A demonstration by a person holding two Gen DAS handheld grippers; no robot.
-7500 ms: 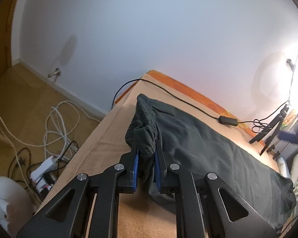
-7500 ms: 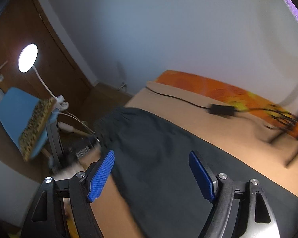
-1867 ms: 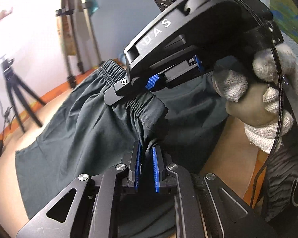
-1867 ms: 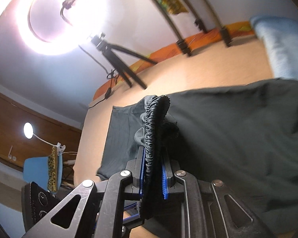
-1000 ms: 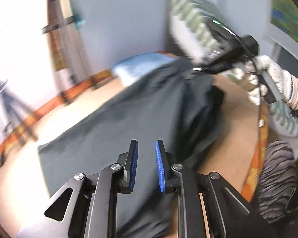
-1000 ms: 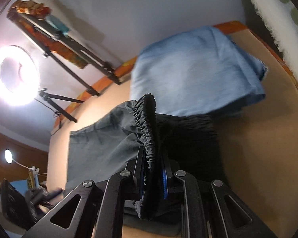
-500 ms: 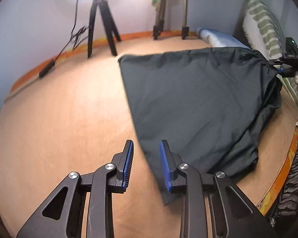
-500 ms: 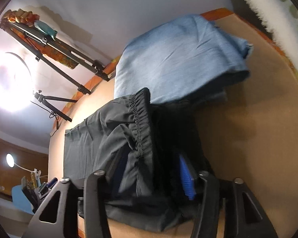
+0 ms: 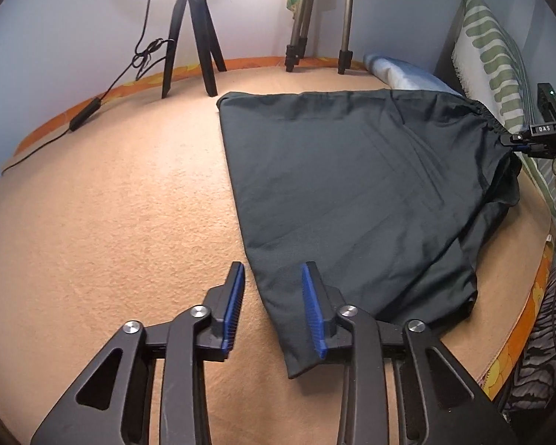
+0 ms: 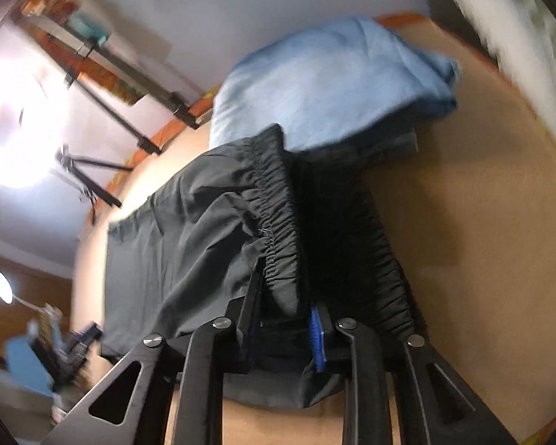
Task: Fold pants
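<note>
Pants: dark charcoal pants of thin woven cloth with an elastic gathered waistband (image 9: 352, 193), spread over the middle of the bed and doubled over, the hem ends lying toward the bed's near edge and the waistband raised off the surface at the pillow end.
Bed: a mattress under a peach-tan terry cover (image 9: 103, 222) with an orange patterned border along its far edge.
Left hand-held gripper: the black left hand-held gripper with blue ribbed pads (image 9: 273, 304) hovers over the lower corner of the cloth; its jaws are apart and widening, nothing pressed between them, one pad over bare cover and the other over fabric.
Right hand-held gripper: the black right hand-held gripper (image 10: 281, 333) sits at the waistband, which is bunched between its pads; the jaws are drawing together, and I cannot tell whether the pads already press the cloth.
Blue cloth: a folded light-blue fabric bundle (image 10: 330, 78) lies at the far corner of the bed, just beyond the waistband.
Tripods: a black tripod (image 9: 192, 37) and a silver-legged stand (image 9: 346, 26) rest along the far edge.
Pillow: a white pillow with green leaf stripes (image 9: 496, 55) leans at the head end.
</note>
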